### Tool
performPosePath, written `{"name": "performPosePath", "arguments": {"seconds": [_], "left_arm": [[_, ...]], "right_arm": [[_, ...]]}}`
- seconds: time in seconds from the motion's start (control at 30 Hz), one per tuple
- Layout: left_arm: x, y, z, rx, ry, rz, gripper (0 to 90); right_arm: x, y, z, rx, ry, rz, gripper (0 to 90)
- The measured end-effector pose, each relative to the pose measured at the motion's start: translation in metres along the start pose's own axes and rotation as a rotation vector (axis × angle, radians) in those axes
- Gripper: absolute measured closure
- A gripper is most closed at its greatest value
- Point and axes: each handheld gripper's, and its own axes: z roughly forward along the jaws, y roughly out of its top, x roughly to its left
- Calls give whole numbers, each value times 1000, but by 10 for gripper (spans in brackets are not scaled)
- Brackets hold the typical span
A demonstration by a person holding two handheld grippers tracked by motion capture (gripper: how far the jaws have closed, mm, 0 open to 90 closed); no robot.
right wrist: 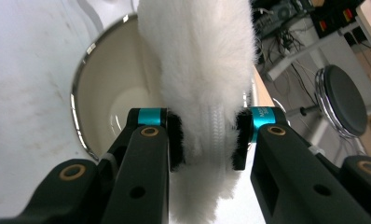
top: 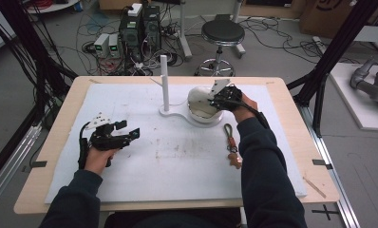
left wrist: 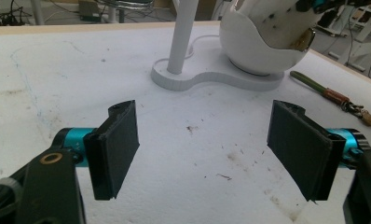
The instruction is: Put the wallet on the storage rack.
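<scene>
My right gripper [right wrist: 206, 142] is shut on a white fluffy piece [right wrist: 200, 60] with a stitched seam, held over the open mouth of a white round bowl [right wrist: 99, 116]. From above, that right gripper [top: 217, 99] sits at the bowl [top: 199, 105], which stands on a white base with an upright post [top: 164, 81]. My left gripper [top: 130, 129] hovers low over the white mat at the left, open and holding nothing. Its black pads [left wrist: 116, 144] stand wide apart and face the post [left wrist: 183, 35] and the bowl [left wrist: 260, 46].
A green and brown strap with a metal clasp [top: 231, 145] lies on the mat [top: 177, 161] by the right sleeve, also visible as the strap [left wrist: 333, 95]. A stool [top: 222, 33] and computer boxes [top: 139, 26] stand on the floor beyond the table.
</scene>
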Motion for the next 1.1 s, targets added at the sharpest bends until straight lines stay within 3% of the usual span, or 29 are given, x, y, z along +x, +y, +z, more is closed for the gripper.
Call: {"name": "performPosePath", "arguments": {"seconds": [0.2, 0.3, 0.4, 0.53, 0.6, 0.63, 0.7, 0.73, 0.8, 0.87, 0.9, 1.1], "left_arm": [[0, 0, 0, 1, -3, -1, 246], [0, 0, 0, 2, -5, -1, 247], [0, 0, 0, -2, -5, -3, 247], [0, 0, -1, -4, -6, -5, 246], [0, 0, -1, -13, -5, -7, 246], [1, 1, -2, -14, -7, -6, 246], [1, 1, -3, -29, -12, -10, 246], [1, 2, -3, -36, -10, -10, 246], [1, 3, -6, -56, 0, -6, 226], [2, 4, -8, -74, 16, -1, 211], [2, 4, -9, -78, 17, 0, 211], [3, 4, -9, -75, 36, 23, 211]], "right_arm": [[4, 1, 11, 25, -2, 9, 757], [2, -4, 12, 8, 36, 54, 741], [-3, -10, 5, -39, 101, 174, 555], [-9, -21, -12, -119, 123, 307, 431], [-12, -28, -24, -149, 119, 343, 419], [-11, -32, -30, -187, 87, 349, 414], [-10, -42, -44, -200, 72, 381, 382], [-8, -50, -50, -235, 49, 405, 375], [-1, -67, -60, -249, 25, 461, 330], [6, -83, -66, -257, 37, 515, 327], [17, -100, -69, -250, 35, 559, 313], [41, -130, -75, -234, 9, 615, 296]]}}
